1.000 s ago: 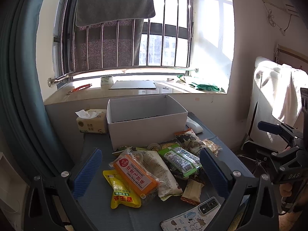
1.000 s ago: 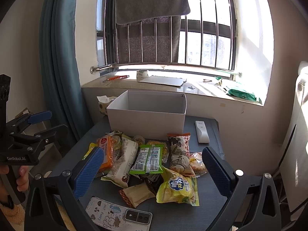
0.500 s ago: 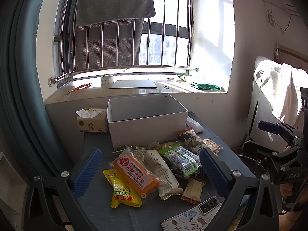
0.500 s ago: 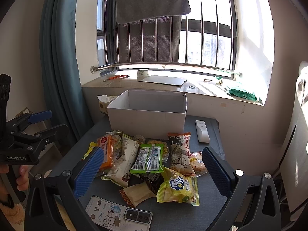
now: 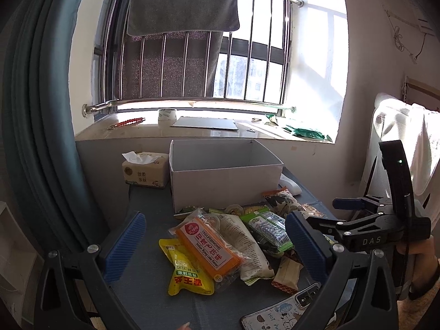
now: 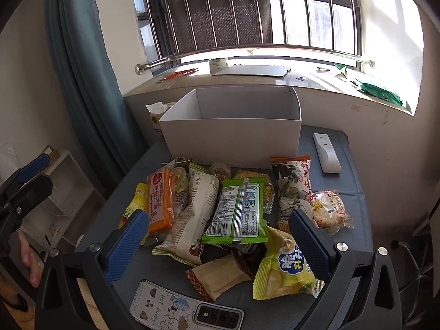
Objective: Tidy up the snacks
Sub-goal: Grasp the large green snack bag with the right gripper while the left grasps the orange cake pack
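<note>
Two grippers hang over a dark grey counter under a barred window. Largest on it is the white cardboard box, open-topped, at the counter's far side. In front of the box lies the snack pile: a long white packet, a green packet lying partly on it, an orange packet to the left, a yellow bag nearest the camera, and a small clear-wrapped pastry at the right edge. A white remote lies right of the box, a tissue pack left of it, and a phone in a cartoon case at the near edge. Left gripper and right gripper both have their blue pads spread wide, holding nothing, above the pile.
</note>
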A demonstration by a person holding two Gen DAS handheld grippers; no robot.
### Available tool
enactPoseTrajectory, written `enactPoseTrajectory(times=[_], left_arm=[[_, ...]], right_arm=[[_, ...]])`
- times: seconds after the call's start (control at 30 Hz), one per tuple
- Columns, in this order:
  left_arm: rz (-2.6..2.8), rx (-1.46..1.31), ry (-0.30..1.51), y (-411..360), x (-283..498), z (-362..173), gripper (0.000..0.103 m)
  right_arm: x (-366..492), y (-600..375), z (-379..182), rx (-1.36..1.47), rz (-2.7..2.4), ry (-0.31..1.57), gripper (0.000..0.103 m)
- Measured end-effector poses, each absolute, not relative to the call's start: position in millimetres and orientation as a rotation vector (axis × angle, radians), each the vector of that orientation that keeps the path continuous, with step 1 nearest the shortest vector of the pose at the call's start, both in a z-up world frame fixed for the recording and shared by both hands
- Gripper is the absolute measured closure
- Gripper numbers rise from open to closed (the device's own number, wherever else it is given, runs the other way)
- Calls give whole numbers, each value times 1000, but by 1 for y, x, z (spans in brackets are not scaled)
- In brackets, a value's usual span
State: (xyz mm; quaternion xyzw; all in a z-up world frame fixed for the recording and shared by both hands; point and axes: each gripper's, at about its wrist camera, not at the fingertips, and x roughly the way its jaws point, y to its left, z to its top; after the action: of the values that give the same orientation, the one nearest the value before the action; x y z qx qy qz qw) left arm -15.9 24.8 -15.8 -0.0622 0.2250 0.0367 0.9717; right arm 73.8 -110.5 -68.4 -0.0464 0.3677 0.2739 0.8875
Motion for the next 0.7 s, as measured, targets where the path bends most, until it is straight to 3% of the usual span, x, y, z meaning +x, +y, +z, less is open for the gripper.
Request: enactPoseTrajectory(times=[0.27,0.33,0.43,0.7], left_arm=[[122,-96,497,30,-22,-31,0],[107,-92,517,29,-22,-33,0],[80,-122,548,32,-20,-36,0],[55,-213,604,42,-16,-48,0]], right_arm=[[154,-75,-129,-182,500,981,5],[163,-69,-141,-184,502,1024,10],[171,-59,-158,-241,459,1071,29],[160,-66,-154,-217,465,1031,35]])
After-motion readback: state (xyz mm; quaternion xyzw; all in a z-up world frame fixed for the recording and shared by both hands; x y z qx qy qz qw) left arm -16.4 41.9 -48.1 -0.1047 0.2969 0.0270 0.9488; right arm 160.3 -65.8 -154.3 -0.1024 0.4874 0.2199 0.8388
